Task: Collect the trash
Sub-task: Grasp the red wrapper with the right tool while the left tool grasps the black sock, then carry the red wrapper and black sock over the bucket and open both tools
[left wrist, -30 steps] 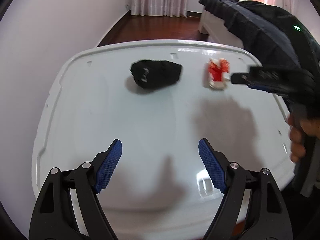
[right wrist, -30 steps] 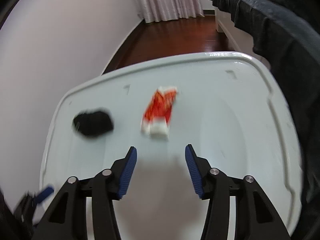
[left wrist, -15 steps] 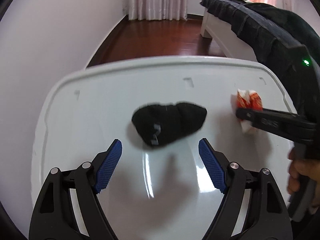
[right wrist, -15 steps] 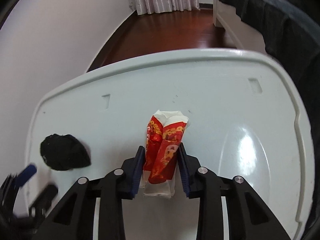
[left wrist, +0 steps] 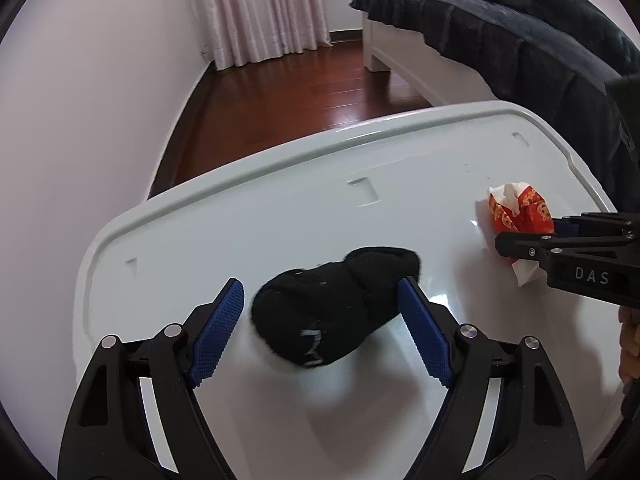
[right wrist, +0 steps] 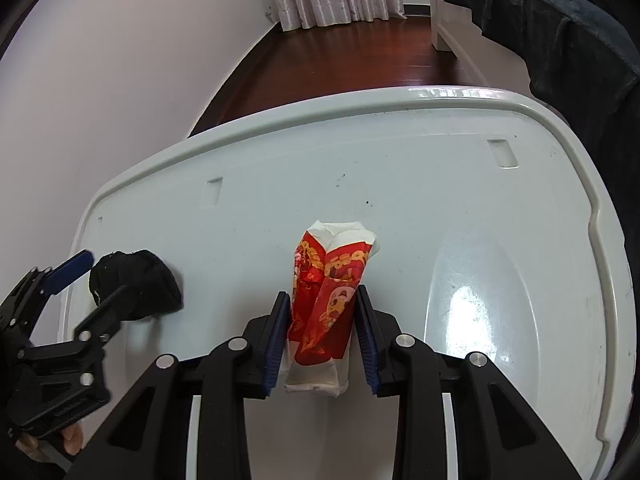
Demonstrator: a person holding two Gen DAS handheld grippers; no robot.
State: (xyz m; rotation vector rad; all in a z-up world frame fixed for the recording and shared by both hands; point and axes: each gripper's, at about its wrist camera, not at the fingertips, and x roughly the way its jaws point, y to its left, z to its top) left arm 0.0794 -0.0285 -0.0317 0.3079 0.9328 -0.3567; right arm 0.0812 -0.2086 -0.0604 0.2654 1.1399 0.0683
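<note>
A black sock (left wrist: 336,312) lies on the white plastic lid (left wrist: 240,208), between the blue pads of my open left gripper (left wrist: 320,312), which does not squeeze it. It also shows in the right wrist view (right wrist: 136,284) with the left gripper (right wrist: 80,280) around it. A red and white tissue packet (right wrist: 328,300) sits between the pads of my right gripper (right wrist: 322,320), which is closed on it. The packet also shows in the left wrist view (left wrist: 516,216), held by the right gripper (left wrist: 532,236).
The lid's raised rim (right wrist: 600,184) runs around the surface. A dark blanket (left wrist: 500,28) covers a white bed to the right. Dark wood floor (left wrist: 300,92), pink curtains (left wrist: 260,12) and a white wall (left wrist: 80,100) lie beyond.
My left gripper moved forward until the sock lay between its open pads. My right gripper closed on the tissue packet and stayed closed on it.
</note>
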